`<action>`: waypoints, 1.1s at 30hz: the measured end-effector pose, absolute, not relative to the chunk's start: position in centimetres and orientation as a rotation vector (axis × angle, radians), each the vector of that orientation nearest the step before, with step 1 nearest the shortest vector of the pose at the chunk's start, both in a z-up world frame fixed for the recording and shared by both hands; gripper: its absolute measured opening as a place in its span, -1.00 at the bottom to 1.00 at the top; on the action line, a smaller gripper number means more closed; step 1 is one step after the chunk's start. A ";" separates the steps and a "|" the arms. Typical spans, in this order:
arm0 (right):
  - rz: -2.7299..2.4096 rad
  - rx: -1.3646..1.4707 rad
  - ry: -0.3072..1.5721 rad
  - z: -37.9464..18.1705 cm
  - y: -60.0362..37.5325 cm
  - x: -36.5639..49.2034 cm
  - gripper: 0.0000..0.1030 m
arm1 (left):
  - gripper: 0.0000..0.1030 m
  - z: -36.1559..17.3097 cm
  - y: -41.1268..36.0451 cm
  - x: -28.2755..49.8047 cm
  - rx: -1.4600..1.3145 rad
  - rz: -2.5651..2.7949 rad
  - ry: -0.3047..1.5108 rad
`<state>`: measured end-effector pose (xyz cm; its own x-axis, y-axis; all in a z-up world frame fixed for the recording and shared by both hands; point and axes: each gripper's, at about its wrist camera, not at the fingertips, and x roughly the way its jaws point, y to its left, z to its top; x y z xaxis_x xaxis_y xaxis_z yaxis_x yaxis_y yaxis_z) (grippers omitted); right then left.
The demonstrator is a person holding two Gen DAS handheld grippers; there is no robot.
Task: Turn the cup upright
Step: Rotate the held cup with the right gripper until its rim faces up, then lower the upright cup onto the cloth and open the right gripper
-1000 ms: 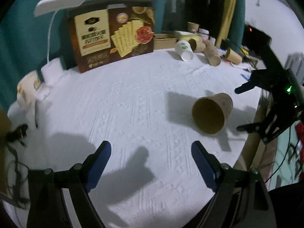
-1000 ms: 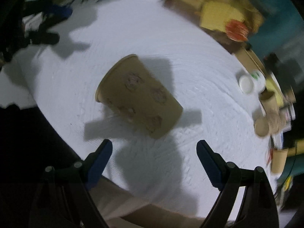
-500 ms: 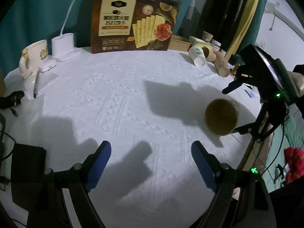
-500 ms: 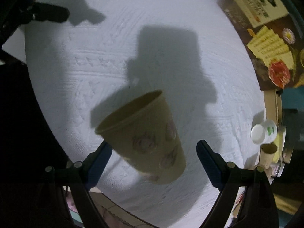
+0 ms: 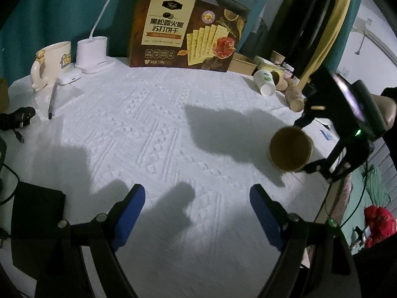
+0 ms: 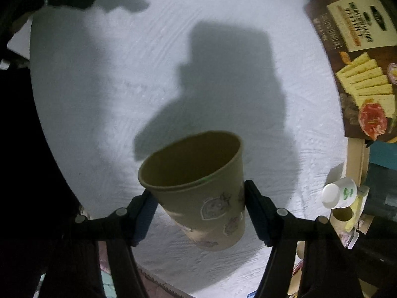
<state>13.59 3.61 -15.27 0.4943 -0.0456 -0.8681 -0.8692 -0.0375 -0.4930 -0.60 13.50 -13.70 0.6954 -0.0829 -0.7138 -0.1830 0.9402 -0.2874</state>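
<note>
The brown paper cup (image 6: 198, 188) is up off the white tablecloth (image 6: 124, 87) now, pinched between the two fingers of the right gripper (image 6: 198, 198), which press its wall from either side just under the rim. It is a plain kraft cup with pale cartoon stickers on its side, its mouth tilted up and away from the right wrist camera, the dark inside showing. From the left wrist view the cup (image 5: 290, 149) faces that camera mouth-on, over the right edge of the table, the right gripper (image 5: 310, 146) closed around it. A second ago the cup lay on its side on the cloth with those fingers spread wide on either side; half a second ago they were still apart; now they have closed and the mouth has swung upward. The left gripper (image 5: 197, 211) hangs over the near middle of the table, spread wide and holding nothing, as before. Room to work: the centre of the cloth is bare and shadowed. The cracker box (image 5: 188, 29) stands at the far edge, the mug (image 5: 53, 62) and lamp base (image 5: 91, 54) at far left, a cluster of spare cups (image 5: 275, 82) at far right, and the table's edge runs just below the held cup.
</note>
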 end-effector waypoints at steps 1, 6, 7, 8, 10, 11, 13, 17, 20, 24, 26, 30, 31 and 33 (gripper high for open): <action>0.810 -1.414 0.820 -14.4 3.7 13.8 0.27 | 0.68 -13.7 13.5 -0.5 -0.358 0.059 0.807; 0.827 -1.037 0.728 -10.5 3.0 16.1 0.27 | 0.68 -13.2 13.4 -0.3 -0.364 0.056 0.785; 0.839 -0.942 0.712 -10.1 2.5 16.4 0.27 | 0.68 -13.1 13.3 -0.3 -0.365 0.061 0.782; 0.840 -0.858 0.682 -9.8 1.9 16.6 0.27 | 0.68 -13.0 13.3 -0.3 -0.364 0.071 0.781; 0.802 -0.768 0.613 -9.7 1.1 16.5 0.27 | 0.68 -12.9 13.2 -0.2 -0.359 0.084 0.780; 0.782 -0.713 0.585 -9.8 0.7 16.5 0.27 | 0.68 -12.9 13.1 -0.2 -0.356 0.087 0.780; 0.766 -0.607 0.567 -10.1 0.0 16.9 0.27 | 0.68 -12.8 12.9 0.0 -0.349 0.102 0.779; 0.713 -0.419 0.530 -11.3 -1.4 17.9 0.27 | 0.68 -12.4 12.6 0.3 -0.351 0.113 0.761; 0.666 -0.285 0.532 -12.3 -2.7 18.5 0.27 | 0.68 -12.5 12.4 0.5 -0.361 0.119 0.761; 0.658 -0.154 0.532 -13.1 -4.5 18.1 0.27 | 0.68 -12.5 11.9 0.7 -0.363 0.091 0.764; 0.661 -0.133 0.515 -13.5 -5.2 17.6 0.27 | 0.68 -12.5 11.6 0.9 -0.359 0.082 0.765; 0.644 -0.089 0.516 -14.6 -6.7 16.9 0.27 | 0.68 -12.8 10.9 1.5 -0.348 0.087 0.780; 0.641 -0.083 0.518 -14.8 -7.0 16.8 0.27 | 0.68 -12.9 10.8 1.6 -0.349 0.085 0.783; 0.637 -0.085 0.517 -15.1 -7.3 16.5 0.27 | 0.68 -13.0 10.4 1.8 -0.346 0.077 0.787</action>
